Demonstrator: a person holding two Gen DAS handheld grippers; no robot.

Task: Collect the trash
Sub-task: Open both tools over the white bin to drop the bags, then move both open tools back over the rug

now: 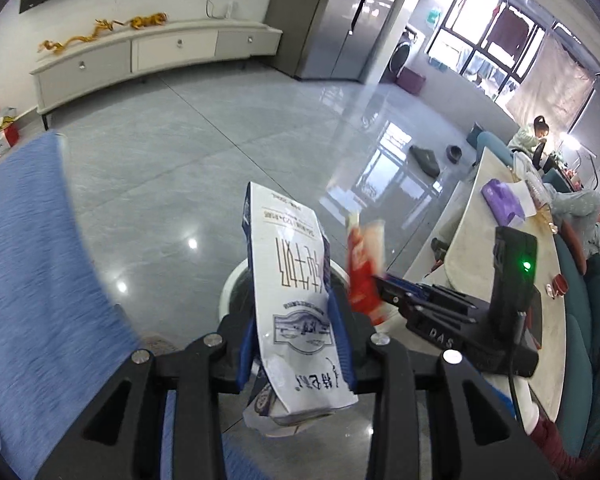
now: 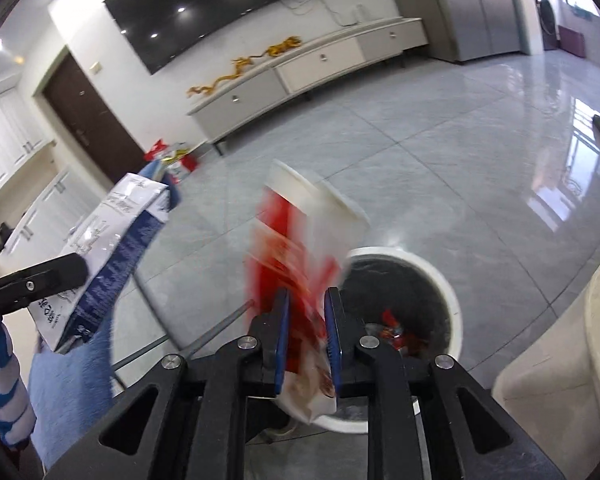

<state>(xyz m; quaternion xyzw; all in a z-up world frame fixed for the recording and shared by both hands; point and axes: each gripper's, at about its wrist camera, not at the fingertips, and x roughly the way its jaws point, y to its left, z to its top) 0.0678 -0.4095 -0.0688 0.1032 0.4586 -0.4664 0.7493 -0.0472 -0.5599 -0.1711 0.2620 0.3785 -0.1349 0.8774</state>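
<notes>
1. Cartons and cups fill both views: the left hand-held gripper [image 1: 296,344] is clamped on a white-and-blue milk carton [image 1: 290,280], crumpled at its lower end, where the frame's bottom cuts it short.
2. Behind the carton, only arcs of the white bin [image 1: 232,284] rim show; its inside is hidden in this view.
3. The right hand-held gripper [image 2: 306,344] has its blue pads pressed against a red-and-white paper cup [image 2: 300,240], which is smeared by motion blur, so its print is unreadable.
4. From the right wrist, the bin [image 2: 448,288] sits at about 3 o'clock of the cup, on the grey tiled floor [image 2: 440,160]; red scraps lie inside, hard to identify.
5. A blue cloth [image 1: 40,280] blurs the view at 9 o'clock.
</notes>
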